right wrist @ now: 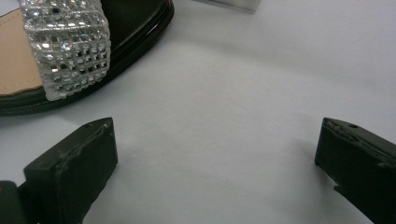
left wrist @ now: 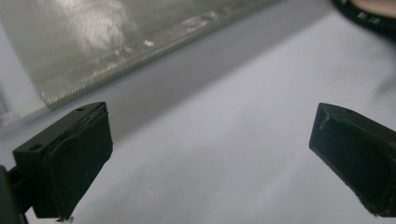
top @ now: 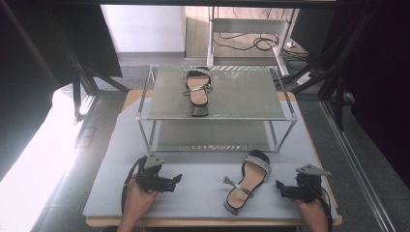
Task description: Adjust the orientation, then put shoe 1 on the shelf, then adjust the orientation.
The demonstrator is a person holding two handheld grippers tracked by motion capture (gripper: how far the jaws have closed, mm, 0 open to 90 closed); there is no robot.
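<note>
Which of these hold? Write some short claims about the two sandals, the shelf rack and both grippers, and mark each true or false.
1. One black sandal with a rhinestone strap lies on the top shelf of the two-tier metal shelf rack. True.
2. The second black rhinestone sandal lies on the rack's lower shelf. False: it lies on the pale grey table mat in front of the rack.
3. The right gripper is shut on the sandal. False: its jaws stand open, apart from the sandal.
4. The left gripper is open and holds nothing. True.
5. The sandal on the mat lies between the two grippers. True.
</note>
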